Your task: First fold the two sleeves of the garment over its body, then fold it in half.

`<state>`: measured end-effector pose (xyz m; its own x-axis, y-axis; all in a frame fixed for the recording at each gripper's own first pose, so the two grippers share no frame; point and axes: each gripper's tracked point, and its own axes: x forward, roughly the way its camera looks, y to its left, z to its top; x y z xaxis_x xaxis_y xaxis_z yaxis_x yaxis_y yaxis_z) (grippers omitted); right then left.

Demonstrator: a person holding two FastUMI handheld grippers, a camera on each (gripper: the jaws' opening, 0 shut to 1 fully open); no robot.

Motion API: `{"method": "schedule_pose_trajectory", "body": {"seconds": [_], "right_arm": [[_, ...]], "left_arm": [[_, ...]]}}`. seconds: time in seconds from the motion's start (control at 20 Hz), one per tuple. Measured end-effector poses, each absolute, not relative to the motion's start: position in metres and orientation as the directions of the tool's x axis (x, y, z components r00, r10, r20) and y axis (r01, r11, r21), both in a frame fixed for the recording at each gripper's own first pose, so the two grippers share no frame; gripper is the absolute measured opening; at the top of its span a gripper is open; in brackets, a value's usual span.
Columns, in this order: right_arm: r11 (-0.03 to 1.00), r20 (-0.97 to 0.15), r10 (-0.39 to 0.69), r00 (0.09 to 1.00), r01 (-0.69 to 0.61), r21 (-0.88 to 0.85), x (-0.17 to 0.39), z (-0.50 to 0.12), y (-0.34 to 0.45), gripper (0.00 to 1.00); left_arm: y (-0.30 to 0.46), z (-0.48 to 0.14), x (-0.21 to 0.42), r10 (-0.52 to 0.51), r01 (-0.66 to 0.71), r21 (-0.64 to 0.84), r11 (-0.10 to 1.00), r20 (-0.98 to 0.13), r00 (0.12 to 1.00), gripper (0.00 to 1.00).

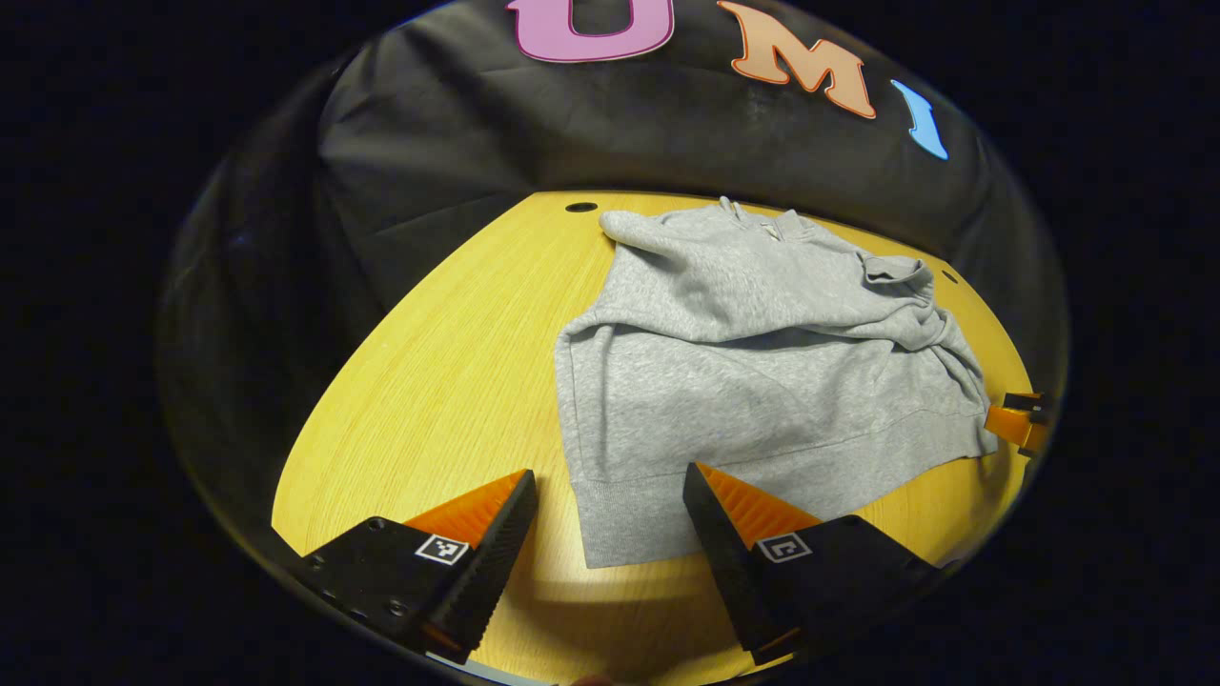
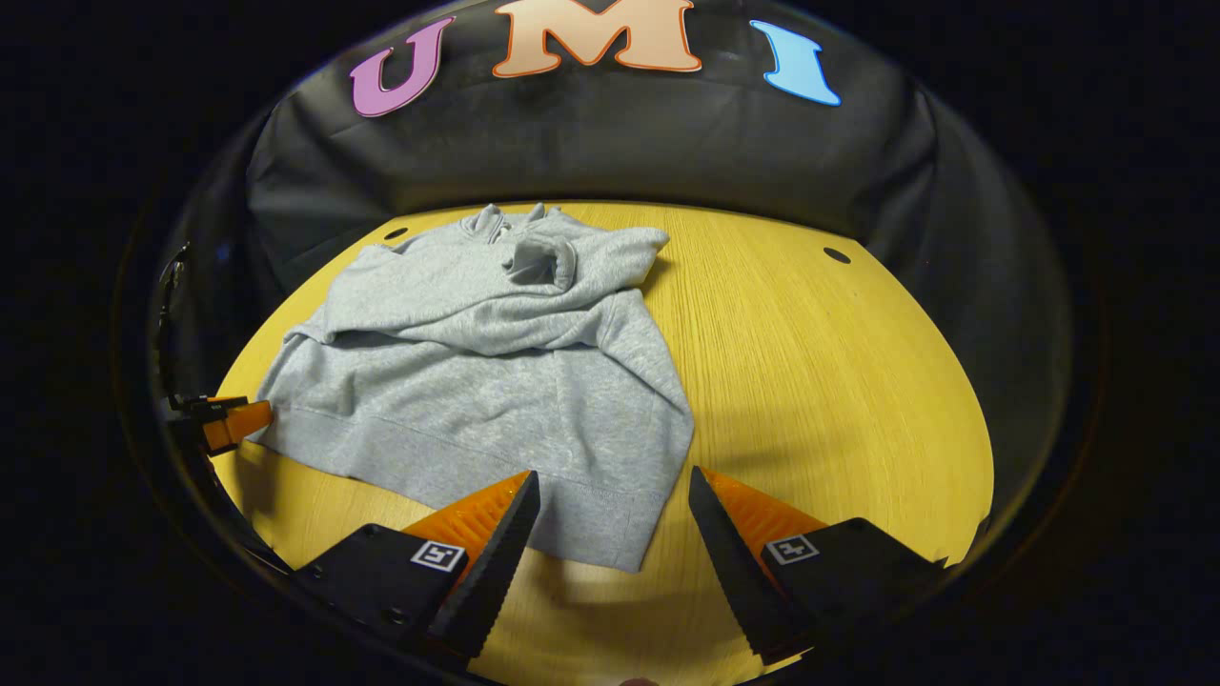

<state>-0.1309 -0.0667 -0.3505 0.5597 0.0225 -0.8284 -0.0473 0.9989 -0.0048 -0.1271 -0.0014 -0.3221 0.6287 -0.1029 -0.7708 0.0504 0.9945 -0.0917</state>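
Note:
A grey hooded sweatshirt (image 1: 753, 372) lies flat on the round yellow wooden table (image 1: 448, 381), both sleeves folded across its chest. In the left gripper view my left gripper (image 1: 610, 491) is open, hovering just above the hem's near left corner (image 1: 620, 524). In the right gripper view the same sweatshirt (image 2: 496, 362) lies left of centre, and my right gripper (image 2: 613, 491) is open above the hem's near right corner (image 2: 610, 534). Each view catches the other gripper's fingertips at the frame's edge: the right one (image 1: 1015, 419) and the left one (image 2: 229, 419).
The black cloth wall (image 1: 620, 133) rises close behind the table. Small dark holes (image 1: 580, 207) (image 2: 836, 255) sit near the table's far rim. Bare wood spreads left of the garment in the left gripper view and on its right (image 2: 839, 381) in the right gripper view.

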Motion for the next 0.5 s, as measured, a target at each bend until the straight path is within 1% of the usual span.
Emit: {"method": "schedule_pose_trajectory", "body": {"seconds": [0.15,0.3,0.35,0.4,0.45,0.5], "right_arm": [[0.999,-0.849,0.019,0.527,-0.036,0.000,-0.139,-0.360,-0.066,0.99],[1.000,-0.857,0.026,0.515,-0.001,0.030,-0.141,-0.362,-0.065,0.98],[0.999,-0.859,0.028,0.512,0.011,0.039,-0.140,-0.362,-0.065,0.98],[0.999,-0.860,0.029,0.510,0.011,0.040,-0.139,-0.363,-0.065,0.94],[0.999,-0.863,0.030,0.504,0.002,0.036,-0.140,-0.363,-0.064,0.98],[0.999,-0.867,0.031,0.497,-0.003,0.034,-0.140,-0.364,-0.064,0.98]], "left_arm": [[-0.003,-0.324,-0.129,-0.121,0.030,-0.130,0.991,-0.772,0.625,0.94],[-0.003,-0.324,-0.129,-0.122,0.036,-0.128,0.991,-0.765,0.632,0.93],[-0.003,-0.323,-0.128,-0.121,0.035,-0.128,0.991,-0.761,0.637,0.92],[-0.004,-0.323,-0.129,-0.121,0.031,-0.132,0.991,-0.758,0.641,0.91],[-0.004,-0.323,-0.128,-0.120,0.028,-0.134,0.991,-0.756,0.643,0.90],[-0.006,-0.324,-0.128,-0.125,0.031,-0.137,0.990,-0.757,0.641,0.89]]}}
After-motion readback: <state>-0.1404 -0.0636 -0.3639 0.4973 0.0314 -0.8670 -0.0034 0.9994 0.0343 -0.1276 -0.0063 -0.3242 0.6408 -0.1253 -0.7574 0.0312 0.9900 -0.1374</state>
